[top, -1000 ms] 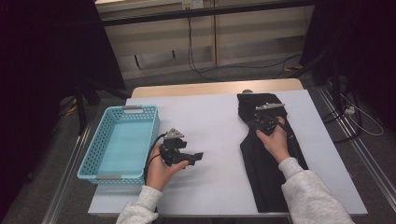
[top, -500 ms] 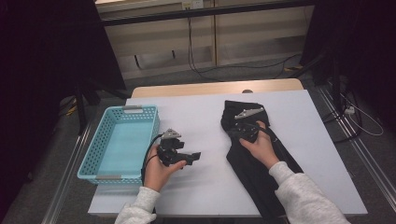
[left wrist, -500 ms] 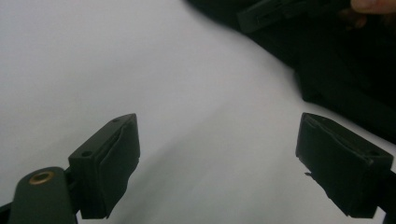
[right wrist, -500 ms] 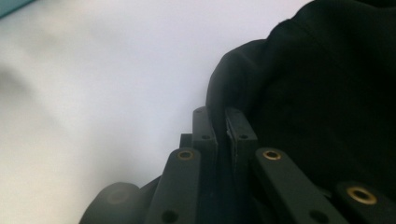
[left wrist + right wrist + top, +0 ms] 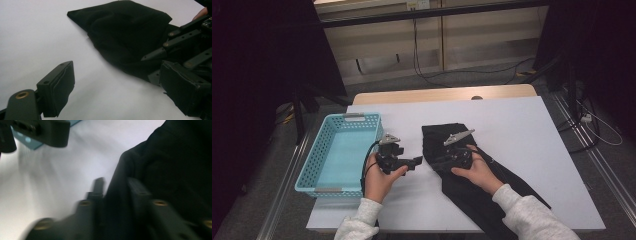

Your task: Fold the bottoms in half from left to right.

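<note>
— While the person sits at the white table (image 5: 522, 150), where is the black garment (image 5: 462, 170) lying?

— It lies on the table, right of the middle. It runs as a long dark strip from near the table's centre down toward the near right edge, under the person's right forearm. Its upper end is folded over into a thick bundle.

— And the right gripper (image 5: 443, 161)?

— It is on the left edge of that folded end, held by the right hand (image 5: 477, 170). In the right gripper view the picture is blurred, but a fold of the black cloth (image 5: 160, 170) stands between its two jaws. The jaws have just been opening, with the cloth between them. I cannot tell from the blur if the pads press on the cloth at this moment.

— What about the left gripper (image 5: 412, 162)?

— The left hand (image 5: 379, 175) holds it just beside the garment's left edge, over bare table. Its jaws are wide apart and nothing is between them. In the left gripper view they point toward the bundle (image 5: 125, 32), and the other gripper (image 5: 185, 50) shows at the right, resting on the cloth.

— Is something else on the table?

— Yes, a light blue basket (image 5: 317, 155) at the left side, just beside the left hand. Inside it I see nothing.
</note>
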Demonstrator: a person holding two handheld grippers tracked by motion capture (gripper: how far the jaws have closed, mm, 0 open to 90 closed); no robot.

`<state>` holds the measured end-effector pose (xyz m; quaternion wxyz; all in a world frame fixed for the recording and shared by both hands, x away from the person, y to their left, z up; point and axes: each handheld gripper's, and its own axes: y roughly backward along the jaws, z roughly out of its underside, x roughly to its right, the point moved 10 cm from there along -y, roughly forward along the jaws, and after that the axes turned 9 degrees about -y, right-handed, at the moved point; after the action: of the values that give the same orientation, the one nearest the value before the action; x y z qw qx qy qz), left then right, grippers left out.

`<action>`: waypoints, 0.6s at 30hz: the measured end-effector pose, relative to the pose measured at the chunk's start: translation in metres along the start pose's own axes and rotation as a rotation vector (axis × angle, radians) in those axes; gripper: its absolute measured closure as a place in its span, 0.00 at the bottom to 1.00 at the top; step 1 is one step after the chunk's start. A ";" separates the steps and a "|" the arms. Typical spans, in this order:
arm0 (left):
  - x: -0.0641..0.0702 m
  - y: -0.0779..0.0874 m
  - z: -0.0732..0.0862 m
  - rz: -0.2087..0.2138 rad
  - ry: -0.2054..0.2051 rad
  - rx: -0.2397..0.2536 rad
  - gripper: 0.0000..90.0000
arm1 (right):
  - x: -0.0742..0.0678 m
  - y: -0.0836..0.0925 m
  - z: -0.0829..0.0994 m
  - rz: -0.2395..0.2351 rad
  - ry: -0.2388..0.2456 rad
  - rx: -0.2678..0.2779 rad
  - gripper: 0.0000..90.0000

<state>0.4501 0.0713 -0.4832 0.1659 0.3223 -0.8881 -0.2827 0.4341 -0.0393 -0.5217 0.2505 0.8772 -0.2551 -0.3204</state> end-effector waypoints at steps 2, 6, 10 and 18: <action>0.000 -0.001 -0.002 0.005 -0.005 0.002 0.15 | 0.002 0.010 -0.004 0.020 0.010 0.022 0.61; -0.001 -0.006 -0.004 0.008 -0.007 -0.001 0.15 | 0.015 0.037 -0.013 0.086 0.002 0.079 0.50; -0.002 -0.011 -0.007 0.011 -0.009 -0.006 0.15 | 0.032 0.065 -0.013 0.158 0.000 0.118 0.46; 0.000 -0.023 -0.016 0.021 -0.018 -0.003 0.15 | 0.070 0.111 0.018 0.319 -0.053 0.121 0.47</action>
<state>0.4687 0.0509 -0.4846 0.1612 0.3100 -0.8925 -0.2851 0.4362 -0.1695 -0.4967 0.2381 0.8303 -0.4165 -0.2836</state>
